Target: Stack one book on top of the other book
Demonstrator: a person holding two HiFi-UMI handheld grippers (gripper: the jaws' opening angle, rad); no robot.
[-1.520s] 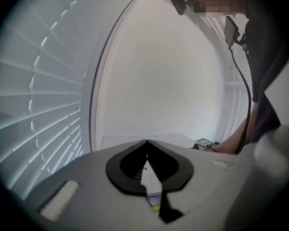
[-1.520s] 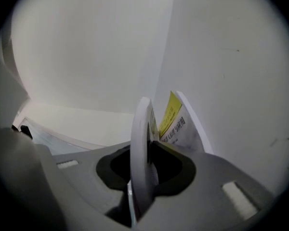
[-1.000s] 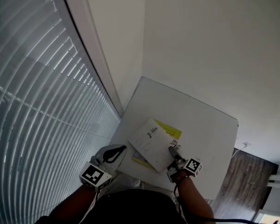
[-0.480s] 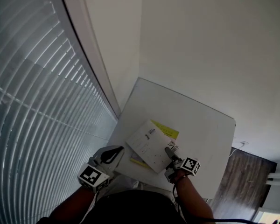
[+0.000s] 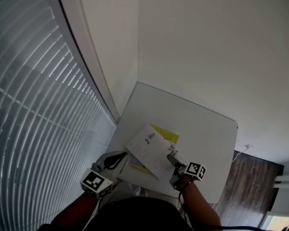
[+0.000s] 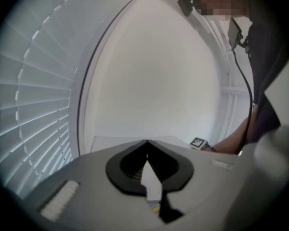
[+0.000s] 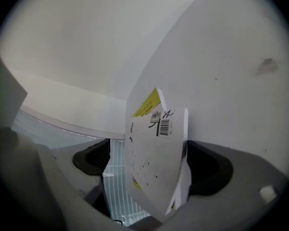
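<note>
A white book point(image 5: 148, 150) lies on top of a yellow book point(image 5: 166, 134) at the near side of the white table point(image 5: 202, 124). My right gripper point(image 5: 171, 158) is at the stack's near right corner. Its jaws have just been opening and now stand wide apart. In the right gripper view the white book point(image 7: 154, 153) sits between them with the yellow book point(image 7: 147, 102) behind, and the pads do not press on it. My left gripper point(image 5: 124, 156) hovers at the table's near left edge beside the stack, its tips point(image 6: 145, 146) meeting, holding nothing.
Window blinds point(image 5: 29, 105) run along the left side and a white wall point(image 5: 207, 42) stands behind the table. Wood floor point(image 5: 250, 186) shows past the table's right edge. The person's arm and a cable point(image 6: 245, 81) appear in the left gripper view.
The right gripper's jaws have spread wider at the white book's near corner and shifted a little. The left gripper has stayed in place. The head view has drifted slightly.
</note>
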